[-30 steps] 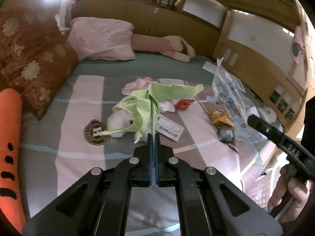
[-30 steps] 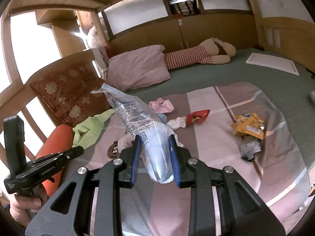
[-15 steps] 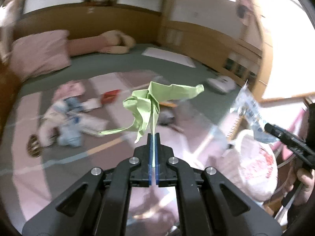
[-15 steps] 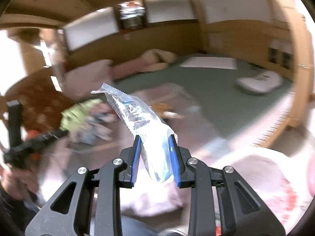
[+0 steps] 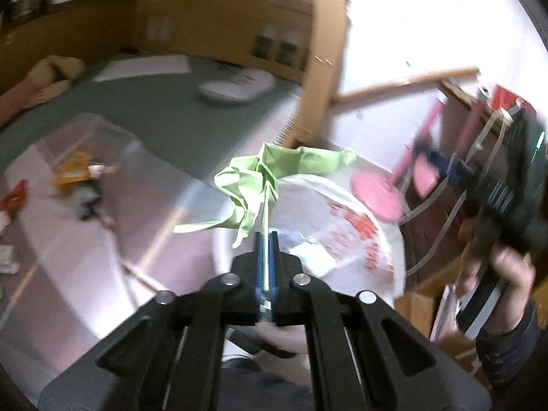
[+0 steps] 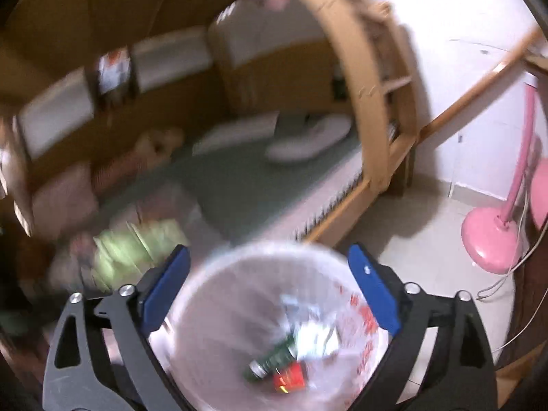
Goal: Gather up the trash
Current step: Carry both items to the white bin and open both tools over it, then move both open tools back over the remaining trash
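Note:
My left gripper [image 5: 266,239] holds a crumpled green paper [image 5: 263,178] upright by a thin edge between its blue pads; the jaws are just starting to open. It hangs over the near rim of a white trash bag [image 5: 346,226] with red print. My right gripper [image 6: 270,274] is above the same bag [image 6: 239,308], its jaws opening wide with nothing between them. Down in the bag lie a clear plastic wrapper [image 6: 315,335], a green bottle [image 6: 274,359] and a red scrap [image 6: 289,375]. The picture is blurred by motion.
On the bed's striped sheet lie a yellow wrapper [image 5: 73,171] and a red one [image 5: 13,195]. A wooden bed post [image 6: 370,102] rises beside the bag. A pink fan base [image 6: 489,243] stands on the tiled floor, and a cardboard box [image 5: 428,294] is by a person's hand [image 5: 507,274].
Both grippers swung right, from over the bed to over the trash bag. The right gripper opened and the clear plastic wrapper it held is gone from its jaws. The green paper stays in the left.

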A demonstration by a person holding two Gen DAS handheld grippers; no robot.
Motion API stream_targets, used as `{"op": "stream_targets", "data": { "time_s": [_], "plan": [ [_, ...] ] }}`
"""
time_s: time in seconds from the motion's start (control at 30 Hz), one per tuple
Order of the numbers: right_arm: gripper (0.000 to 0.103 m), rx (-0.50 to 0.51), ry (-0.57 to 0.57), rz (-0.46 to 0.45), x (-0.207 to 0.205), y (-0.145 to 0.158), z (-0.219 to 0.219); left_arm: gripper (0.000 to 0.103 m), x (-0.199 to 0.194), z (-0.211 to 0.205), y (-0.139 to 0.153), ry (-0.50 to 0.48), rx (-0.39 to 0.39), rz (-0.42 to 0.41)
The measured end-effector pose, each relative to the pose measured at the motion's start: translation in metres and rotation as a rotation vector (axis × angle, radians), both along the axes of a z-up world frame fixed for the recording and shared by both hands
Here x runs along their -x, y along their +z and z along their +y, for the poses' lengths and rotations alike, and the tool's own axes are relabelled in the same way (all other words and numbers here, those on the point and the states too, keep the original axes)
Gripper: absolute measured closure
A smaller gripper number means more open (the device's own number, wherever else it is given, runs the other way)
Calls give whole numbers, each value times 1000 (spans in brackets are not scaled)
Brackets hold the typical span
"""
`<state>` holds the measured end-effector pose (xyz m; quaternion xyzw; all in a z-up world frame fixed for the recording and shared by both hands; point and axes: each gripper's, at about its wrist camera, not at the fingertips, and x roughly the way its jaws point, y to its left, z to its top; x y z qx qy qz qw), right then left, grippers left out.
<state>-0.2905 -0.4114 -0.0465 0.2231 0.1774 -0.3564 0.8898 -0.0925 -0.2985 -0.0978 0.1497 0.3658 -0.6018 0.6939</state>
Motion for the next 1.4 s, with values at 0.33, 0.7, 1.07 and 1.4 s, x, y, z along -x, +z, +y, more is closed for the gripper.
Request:
{"op": "stream_targets", "data": {
  "time_s": [0.33, 0.7, 1.07, 1.4],
  "plan": [
    [8, 11, 240, -47, -91, -1, 59, 9, -72, 87, 10, 288, 61, 14],
    [8, -29, 624, 17, -271, -14, 174, 6, -175, 309, 29, 935, 116, -19],
    [7, 115, 747, 202, -356, -53, 242, 4, -191, 359, 17, 1032, 42, -120],
    [6, -30, 777, 175, -355, -56, 231, 4, -196, 336, -1, 998, 12, -96]
  ]
}}
